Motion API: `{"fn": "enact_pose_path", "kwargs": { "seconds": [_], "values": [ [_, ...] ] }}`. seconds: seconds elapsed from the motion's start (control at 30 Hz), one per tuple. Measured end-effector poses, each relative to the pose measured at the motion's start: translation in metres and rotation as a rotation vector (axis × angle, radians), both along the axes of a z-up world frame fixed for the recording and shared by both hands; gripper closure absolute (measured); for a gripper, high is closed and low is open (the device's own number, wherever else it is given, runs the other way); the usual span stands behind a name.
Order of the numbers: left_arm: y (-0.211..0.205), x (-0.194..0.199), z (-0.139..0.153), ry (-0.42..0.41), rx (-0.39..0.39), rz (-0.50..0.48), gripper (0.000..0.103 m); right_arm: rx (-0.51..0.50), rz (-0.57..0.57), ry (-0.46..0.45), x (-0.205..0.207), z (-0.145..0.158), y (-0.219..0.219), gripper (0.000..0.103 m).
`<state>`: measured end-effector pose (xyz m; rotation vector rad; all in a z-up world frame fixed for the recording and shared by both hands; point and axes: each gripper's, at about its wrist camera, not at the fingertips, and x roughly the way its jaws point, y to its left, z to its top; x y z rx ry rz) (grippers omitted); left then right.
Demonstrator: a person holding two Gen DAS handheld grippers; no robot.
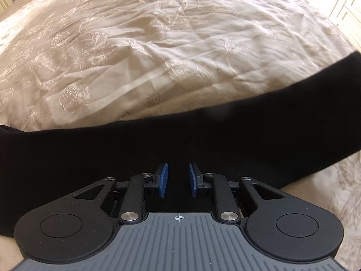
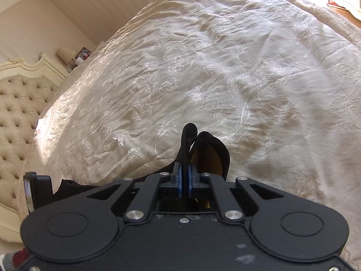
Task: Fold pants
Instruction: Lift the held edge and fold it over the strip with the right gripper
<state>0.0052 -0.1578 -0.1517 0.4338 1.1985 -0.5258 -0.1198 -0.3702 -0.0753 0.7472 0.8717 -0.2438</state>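
Observation:
Black pants [image 1: 203, 133] stretch as a dark band across the cream bedspread [image 1: 158, 45] in the left wrist view. My left gripper [image 1: 178, 176] is open just above the fabric, with its blue pads [image 1: 163, 178] apart and nothing between them. In the right wrist view, my right gripper [image 2: 184, 176] is shut on a bunched edge of the black pants [image 2: 191, 140], which sticks up past the fingertips and curls over. More black fabric trails left under the gripper.
The embroidered cream bedspread [image 2: 225, 67] covers the whole bed. A tufted headboard [image 2: 20, 103] and a small lamp [image 2: 64, 53] are at the left. Another device part [image 2: 36, 192] shows at the lower left. A bright window side lies at the upper right.

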Motion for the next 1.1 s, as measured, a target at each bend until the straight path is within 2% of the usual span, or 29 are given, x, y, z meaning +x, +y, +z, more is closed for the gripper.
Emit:
{"fn": "enact_pose_path", "kwargs": {
  "seconds": [0.17, 0.3, 0.37, 0.47, 0.57, 0.77, 0.93, 1.1],
  "values": [
    [0.01, 0.014, -0.018, 0.064, -0.01, 0.013, 0.082, -0.033, -0.006, 0.012, 0.005, 0.013, 0.019, 0.096],
    [0.016, 0.026, -0.012, 0.091, -0.048, 0.006, 0.082, -0.065, 0.032, -0.008, 0.016, 0.035, 0.046, 0.096],
    [0.031, 0.033, -0.003, 0.075, -0.068, 0.048, 0.082, -0.077, 0.053, -0.02, 0.023, 0.047, 0.066, 0.096],
    [0.066, 0.046, 0.004, 0.096, -0.09, 0.121, 0.082, -0.096, 0.086, -0.033, 0.038, 0.059, 0.1, 0.096],
    [0.105, 0.057, 0.007, 0.103, -0.081, 0.175, 0.082, -0.146, 0.139, -0.03, 0.055, 0.063, 0.14, 0.096],
    [0.177, 0.068, 0.018, 0.081, -0.049, 0.238, 0.082, -0.19, 0.237, 0.005, 0.091, 0.046, 0.215, 0.096],
    [0.226, 0.078, 0.026, 0.069, -0.048, 0.282, 0.082, -0.171, 0.274, 0.045, 0.113, 0.019, 0.26, 0.096],
    [0.247, 0.084, 0.028, 0.068, -0.046, 0.273, 0.082, -0.181, 0.263, 0.102, 0.133, -0.013, 0.289, 0.096]
  ]
}}
